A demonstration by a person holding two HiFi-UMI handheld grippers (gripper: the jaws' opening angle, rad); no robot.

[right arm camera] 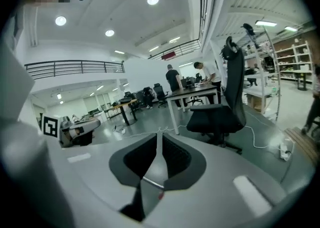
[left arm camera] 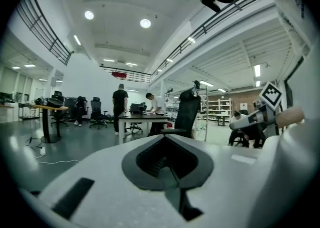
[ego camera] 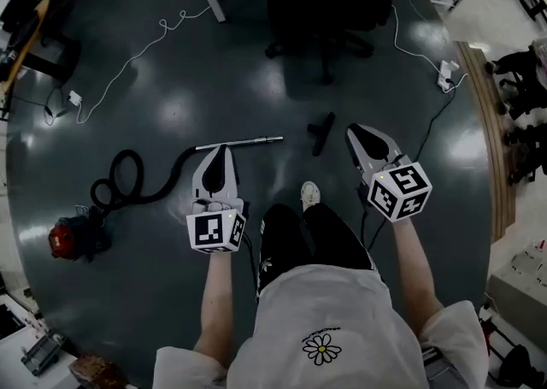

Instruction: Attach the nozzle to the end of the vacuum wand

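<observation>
Left gripper [ego camera: 223, 153]: jaws closed, empty, near 6 o'clock of silver metal vacuum wand [ego camera: 239, 143] on dark floor [ego camera: 171, 79]. Right gripper [ego camera: 355, 132]: jaws barely parted, empty. Black plastic nozzle [ego camera: 322, 133] at wand's 3 o'clock, apart. Advice: open wide, right grips nozzle mid-body, left steadies wand end, align before pushing.

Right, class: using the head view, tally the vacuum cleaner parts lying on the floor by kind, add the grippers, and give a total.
Red canister: 1
Black hose: 1
Metal wand: 1
Black nozzle: 1
Left gripper and right gripper: 2
Total: 6
</observation>
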